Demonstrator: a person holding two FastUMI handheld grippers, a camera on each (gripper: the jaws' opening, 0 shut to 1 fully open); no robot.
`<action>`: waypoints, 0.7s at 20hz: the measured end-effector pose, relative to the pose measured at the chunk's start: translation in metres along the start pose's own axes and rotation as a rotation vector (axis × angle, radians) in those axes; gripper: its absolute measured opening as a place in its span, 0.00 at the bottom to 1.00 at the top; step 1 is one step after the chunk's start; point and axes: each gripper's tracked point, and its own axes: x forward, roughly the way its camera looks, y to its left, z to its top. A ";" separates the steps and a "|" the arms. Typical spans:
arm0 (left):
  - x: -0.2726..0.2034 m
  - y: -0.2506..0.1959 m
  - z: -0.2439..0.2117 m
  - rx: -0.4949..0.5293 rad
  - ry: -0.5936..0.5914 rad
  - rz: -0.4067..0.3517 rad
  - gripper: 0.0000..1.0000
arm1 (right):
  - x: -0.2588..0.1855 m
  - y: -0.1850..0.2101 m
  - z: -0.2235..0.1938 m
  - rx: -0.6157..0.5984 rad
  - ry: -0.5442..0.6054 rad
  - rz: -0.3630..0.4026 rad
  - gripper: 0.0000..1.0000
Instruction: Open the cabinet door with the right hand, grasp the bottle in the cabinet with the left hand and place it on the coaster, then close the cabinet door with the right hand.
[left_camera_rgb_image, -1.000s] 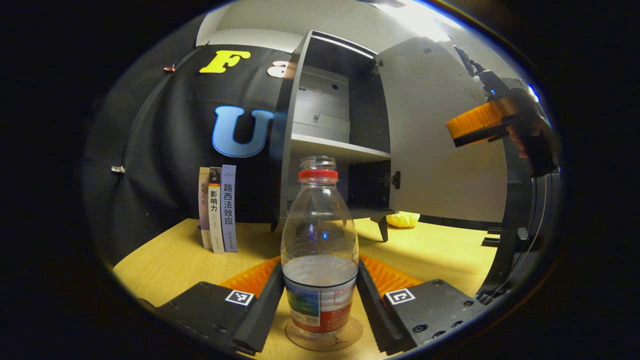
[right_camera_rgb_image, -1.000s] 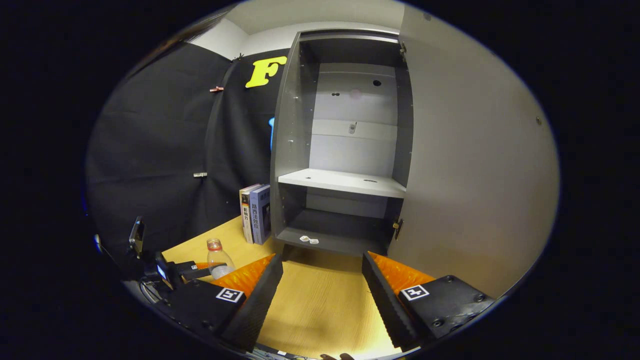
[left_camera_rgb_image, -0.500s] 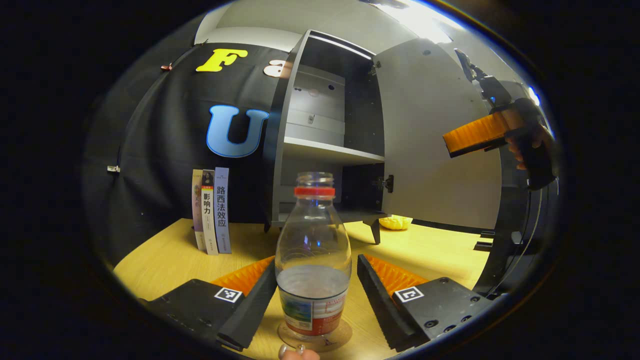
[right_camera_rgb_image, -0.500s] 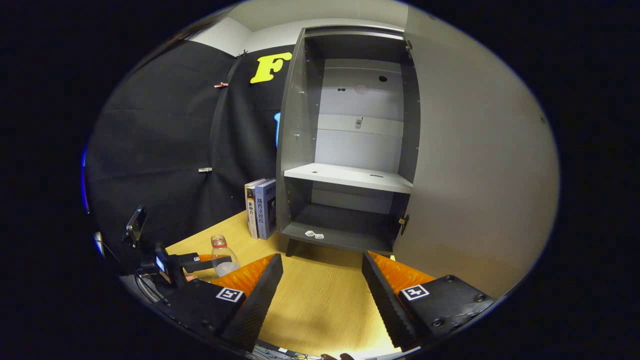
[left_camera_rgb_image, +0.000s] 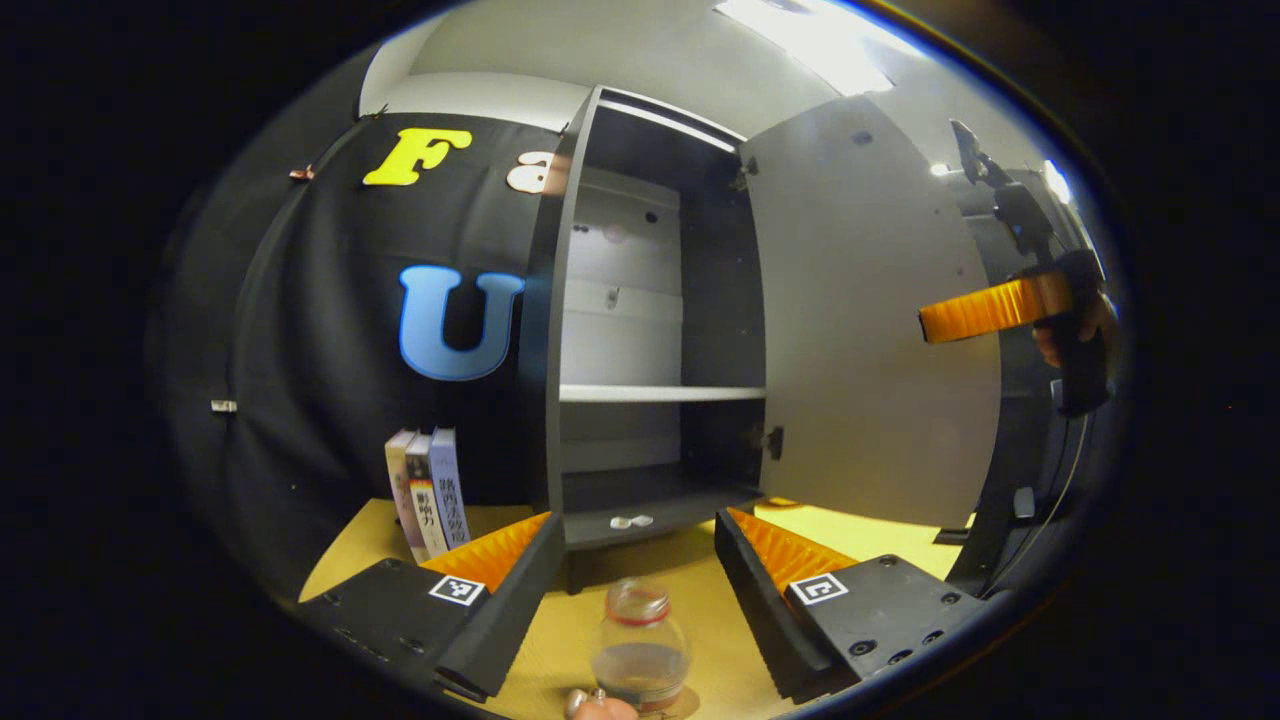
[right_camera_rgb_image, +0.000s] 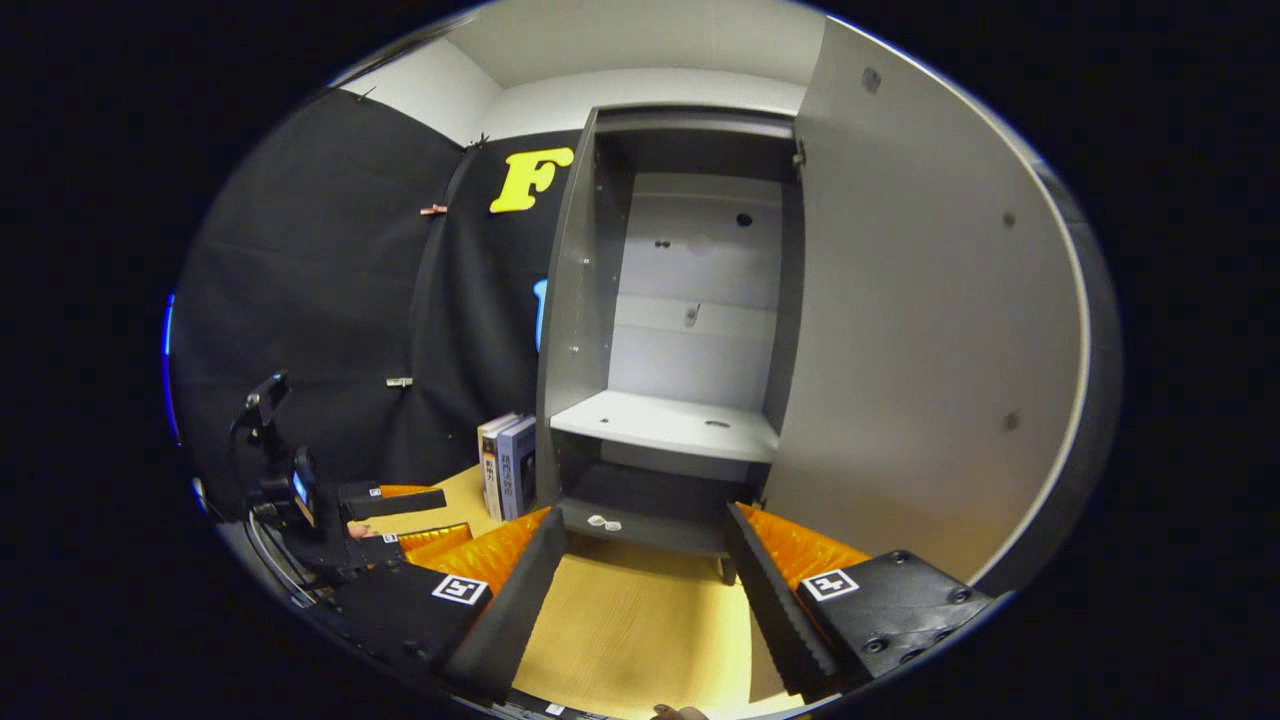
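One second on: left tool (left_camera_rgb_image: 632, 560) lifted and drawn back from the bottle (left_camera_rgb_image: 640, 648), fingers spread, grasping nothing. Bottle now standing free on the desk (left_camera_rgb_image: 720, 660) between and below the fingers, red neck ring up, part full; coaster under it barely visible at the lower edge, so seating on it judged likely, not confirmed. A fingertip of the holding hand (left_camera_rgb_image: 598, 706) visible just beside the bottle's base.

Placement step judged done; closing left to do.

Right tool (right_camera_rgb_image: 640, 570) spread and empty, facing the open cabinet (right_camera_rgb_image: 670, 330); also seen in the left gripper view, raised near the free edge of the cabinet door (left_camera_rgb_image: 880, 320), contact not discernible.

Nearby: three books (left_camera_rgb_image: 428, 490) upright left of the cabinet; two small pale scraps (left_camera_rgb_image: 630, 521) on the bottom shelf. Door swing path across the cabinet front appears unobstructed; bottle well forward of it.
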 end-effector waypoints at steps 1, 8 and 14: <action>-0.003 -0.006 0.020 -0.001 -0.007 -0.014 0.95 | -0.013 -0.010 0.014 -0.009 -0.025 -0.024 0.98; -0.010 -0.044 0.075 -0.049 0.031 -0.053 0.95 | -0.112 -0.091 0.048 0.035 -0.040 -0.266 0.97; 0.011 -0.085 0.102 -0.019 -0.004 -0.067 0.95 | -0.122 -0.188 0.051 0.136 -0.081 -0.389 0.98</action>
